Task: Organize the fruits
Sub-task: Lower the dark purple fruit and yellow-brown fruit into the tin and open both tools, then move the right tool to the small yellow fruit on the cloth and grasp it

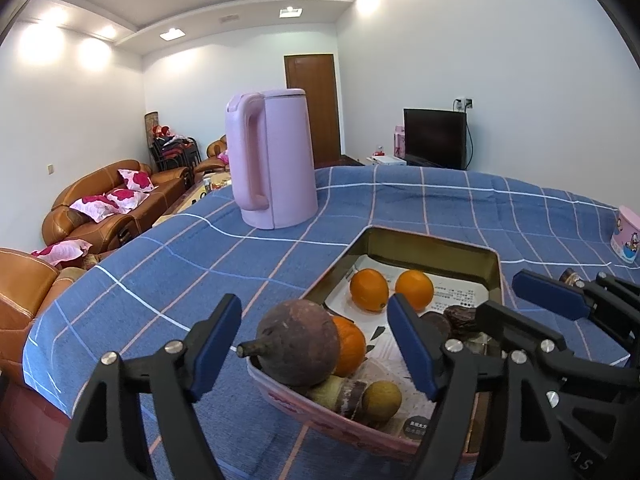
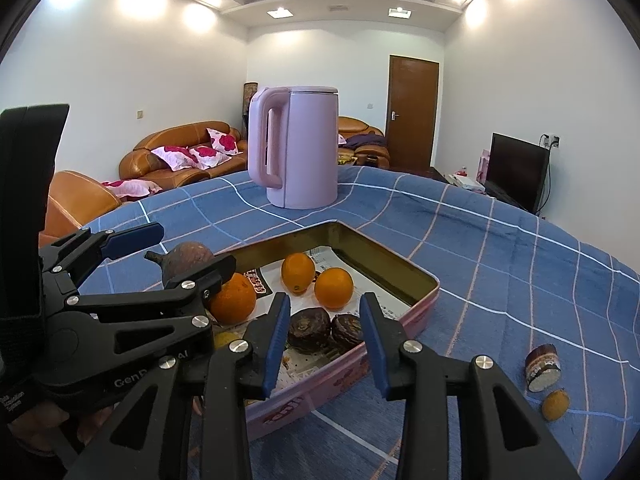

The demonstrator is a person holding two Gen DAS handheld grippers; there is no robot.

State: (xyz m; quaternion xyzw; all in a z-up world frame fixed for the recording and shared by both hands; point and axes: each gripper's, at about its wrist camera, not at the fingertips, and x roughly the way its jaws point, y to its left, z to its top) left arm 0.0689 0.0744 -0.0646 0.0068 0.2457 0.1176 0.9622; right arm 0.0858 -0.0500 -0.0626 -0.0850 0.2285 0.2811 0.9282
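A pink tin tray (image 1: 494,258) (image 2: 428,292) on the blue checked cloth holds oranges (image 1: 369,290) (image 2: 333,288), a big brown round fruit (image 1: 298,348) (image 2: 188,264), dark wrinkled fruits (image 2: 310,328), a cut cane piece (image 1: 340,394) and a small yellow-green fruit (image 1: 381,400). My left gripper (image 1: 316,348) is open, its jaws on either side of the big brown fruit at the tray's near corner. My right gripper (image 2: 325,344) is open over the tray's near edge, with the dark fruits between its jaws. On the cloth outside the tray lie a cane piece (image 2: 543,367) and a small yellow fruit (image 2: 555,404).
A pink kettle (image 1: 274,160) (image 2: 296,148) stands on the table beyond the tray. A pink cup (image 1: 626,240) stands at the right edge. Sofas, a TV and a door lie beyond the table.
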